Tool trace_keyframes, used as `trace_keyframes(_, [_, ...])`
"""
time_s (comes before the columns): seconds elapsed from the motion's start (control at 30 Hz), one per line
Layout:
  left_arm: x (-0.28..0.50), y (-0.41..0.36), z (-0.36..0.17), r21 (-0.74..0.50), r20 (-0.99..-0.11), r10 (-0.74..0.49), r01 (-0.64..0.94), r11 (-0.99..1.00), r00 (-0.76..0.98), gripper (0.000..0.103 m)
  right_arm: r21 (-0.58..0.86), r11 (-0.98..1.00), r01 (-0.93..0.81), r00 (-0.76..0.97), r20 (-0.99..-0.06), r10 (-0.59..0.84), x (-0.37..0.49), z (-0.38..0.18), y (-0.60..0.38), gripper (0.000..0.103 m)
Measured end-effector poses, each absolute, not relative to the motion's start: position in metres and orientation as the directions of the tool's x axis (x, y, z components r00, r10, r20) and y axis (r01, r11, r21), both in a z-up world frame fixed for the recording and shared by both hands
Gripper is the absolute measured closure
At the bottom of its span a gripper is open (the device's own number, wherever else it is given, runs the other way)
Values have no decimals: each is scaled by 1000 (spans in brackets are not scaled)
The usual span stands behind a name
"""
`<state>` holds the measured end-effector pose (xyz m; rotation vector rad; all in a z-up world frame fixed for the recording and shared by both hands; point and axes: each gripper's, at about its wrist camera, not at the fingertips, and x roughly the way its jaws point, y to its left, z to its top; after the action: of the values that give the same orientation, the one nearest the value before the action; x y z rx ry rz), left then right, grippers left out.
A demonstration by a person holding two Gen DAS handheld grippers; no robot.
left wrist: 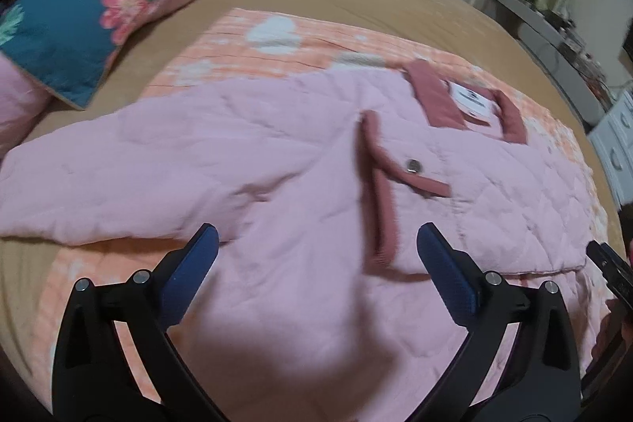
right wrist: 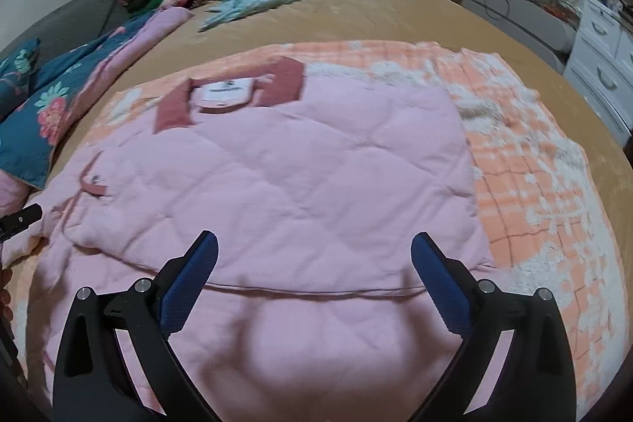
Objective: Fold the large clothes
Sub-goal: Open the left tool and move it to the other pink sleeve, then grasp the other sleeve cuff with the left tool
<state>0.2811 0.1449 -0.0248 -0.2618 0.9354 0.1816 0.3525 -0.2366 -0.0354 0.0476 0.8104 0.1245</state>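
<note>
Jacket (left wrist: 277, 161) lies flat on the orange blanket (left wrist: 237, 42), which sits on the tan bed (left wrist: 166, 38). Collar (left wrist: 435, 97) is at the far side with a white label (right wrist: 223, 91) inside it; hem is at the near side under both claws.

Left claw (left wrist: 316, 244): jaws wide apart, holding nothing, above the near hem beside the dark-pink placket (left wrist: 379, 192) and snap (left wrist: 413, 165). Left sleeve (left wrist: 99, 176) runs out to the left, its end past the blanket edge onto the bed.

Right claw (right wrist: 314, 248): jaws wide apart, empty, above the near front panel. A folded flap edge (right wrist: 308, 287) runs across just between its fingers. Jacket's right edge (right wrist: 469, 184) is straight, with a bare strip of blanket to its right.

Open room: tan bed beyond the collar and right of the blanket. Floral quilt (left wrist: 71, 6) crowds the left side, near the sleeve. Teal cloth (right wrist: 261, 0) sits far back, well apart. White drawers (right wrist: 601, 74) stand off the bed's right edge.
</note>
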Motion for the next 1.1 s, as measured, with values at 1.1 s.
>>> trace_keyframes(1.1, [172,326,-6,-181,-821,234,-627,758,521,9,23,914,-406,711,-621,331,310,66,-24,4])
